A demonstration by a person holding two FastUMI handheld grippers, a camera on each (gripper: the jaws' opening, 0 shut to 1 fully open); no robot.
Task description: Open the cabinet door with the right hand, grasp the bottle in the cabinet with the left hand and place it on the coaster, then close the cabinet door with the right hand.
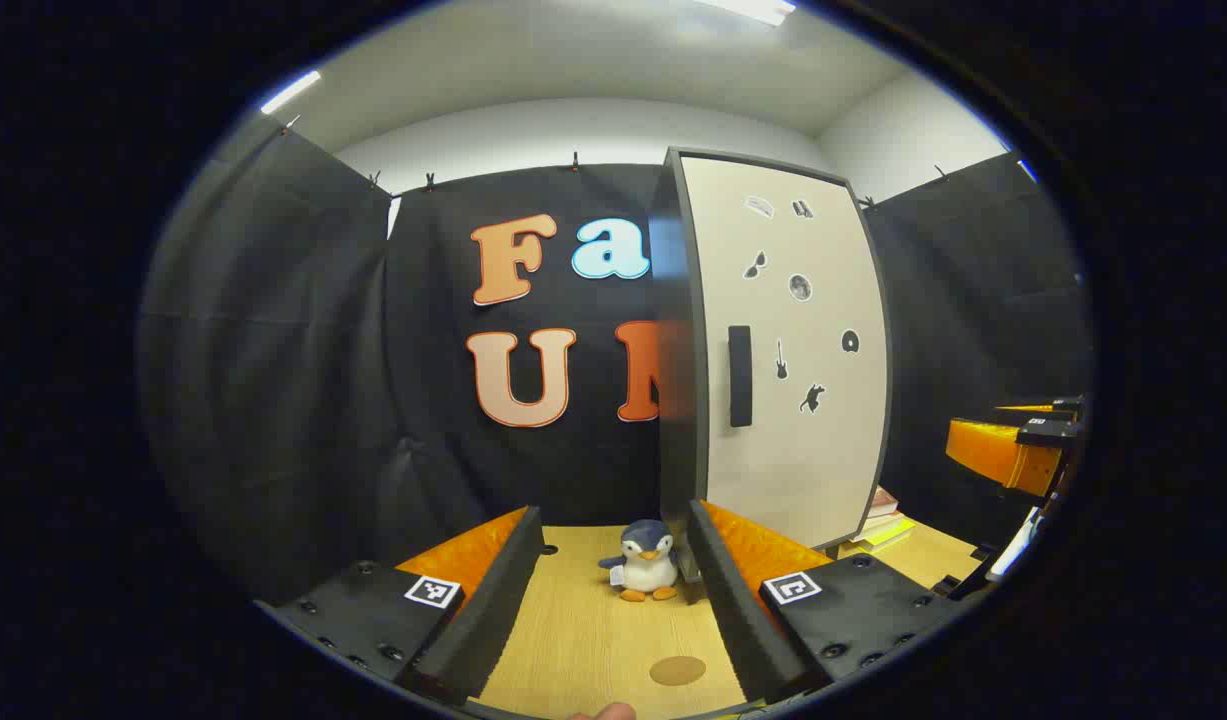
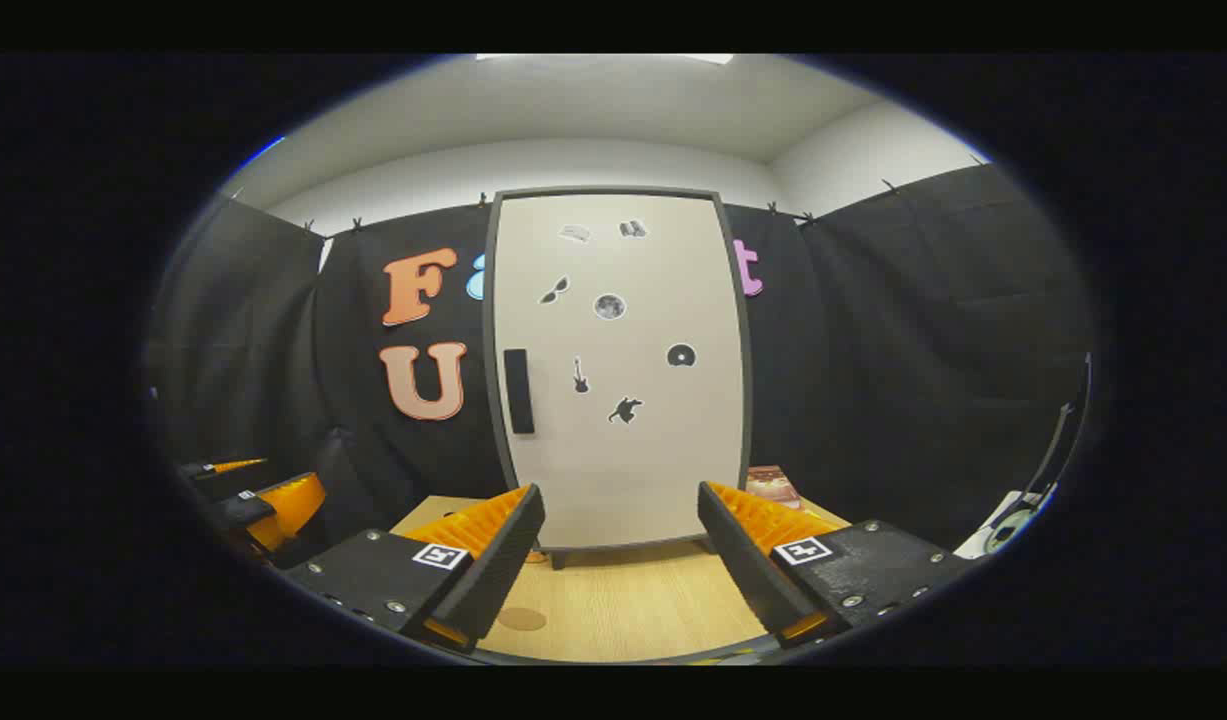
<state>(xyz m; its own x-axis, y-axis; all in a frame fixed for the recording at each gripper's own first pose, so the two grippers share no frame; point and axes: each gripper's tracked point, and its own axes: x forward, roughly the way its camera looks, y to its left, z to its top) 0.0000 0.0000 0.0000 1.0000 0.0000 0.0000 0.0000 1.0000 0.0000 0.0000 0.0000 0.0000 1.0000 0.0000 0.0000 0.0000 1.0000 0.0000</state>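
We hold both claws, left [image 1: 613,600] and right [image 2: 621,560], spread empty before the closed cabinet door [image 2: 623,370], facing its handle [image 2: 518,390] (bottle presumably behind it); the coaster [image 1: 677,670] waits below.

Left gripper [image 1: 613,590]: two long fingers [image 1: 498,590] are seen, each mounted on a flat matte black block. Ribbed orange plastic is noted along the back of each finger. A small square white tag with a black coded pattern [image 1: 432,591] is fixed on top of each block. Round dark screw heads [image 1: 833,650] are set along the block edges.

Right gripper [image 2: 621,560]: the same build is recorded, with black blocks, ribbed orange sections [image 2: 768,515] and one coded square tag per side [image 2: 802,550]. Silver-toned screw heads [image 2: 395,606] are visible at the block corners.

A fingertip [image 1: 603,711] is glimpsed at the lower edge of the left gripper view.
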